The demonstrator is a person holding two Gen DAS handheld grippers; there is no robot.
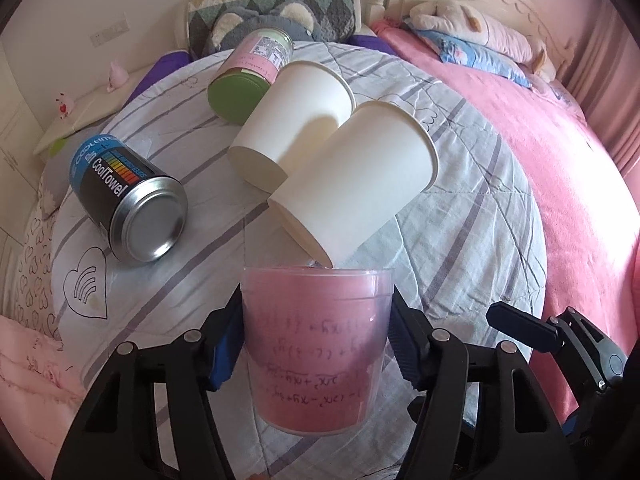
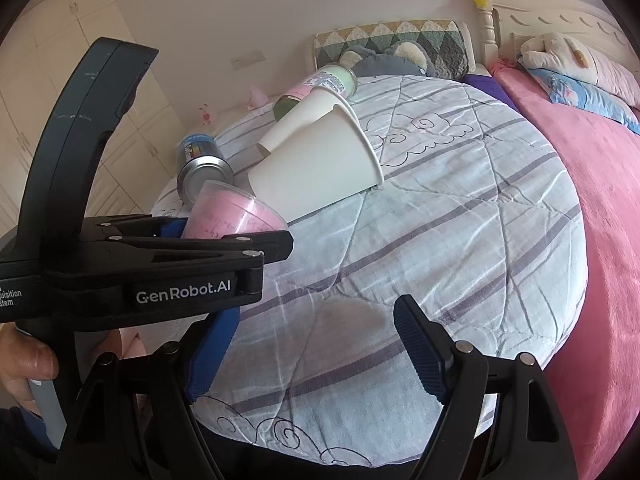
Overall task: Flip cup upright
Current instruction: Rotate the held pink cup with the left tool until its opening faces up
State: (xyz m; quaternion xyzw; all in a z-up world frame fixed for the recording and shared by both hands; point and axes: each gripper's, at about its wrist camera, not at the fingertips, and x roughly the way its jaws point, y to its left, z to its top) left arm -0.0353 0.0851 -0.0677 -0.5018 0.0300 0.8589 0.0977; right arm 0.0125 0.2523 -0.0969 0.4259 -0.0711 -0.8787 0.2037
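My left gripper is shut on a clear plastic cup lined with pink paper bearing handwriting. The cup is held above the quilt, its wide rim pointing away from the camera and its base toward me. It also shows in the right wrist view, tilted, with the left gripper around it. My right gripper is open and empty, low over the near part of the quilt. Part of it shows at the lower right of the left wrist view.
Two white paper cups lie on their sides on the striped quilt. A black CoolTowel can and a green-bottomed jar also lie there. A pink blanket covers the bed at right.
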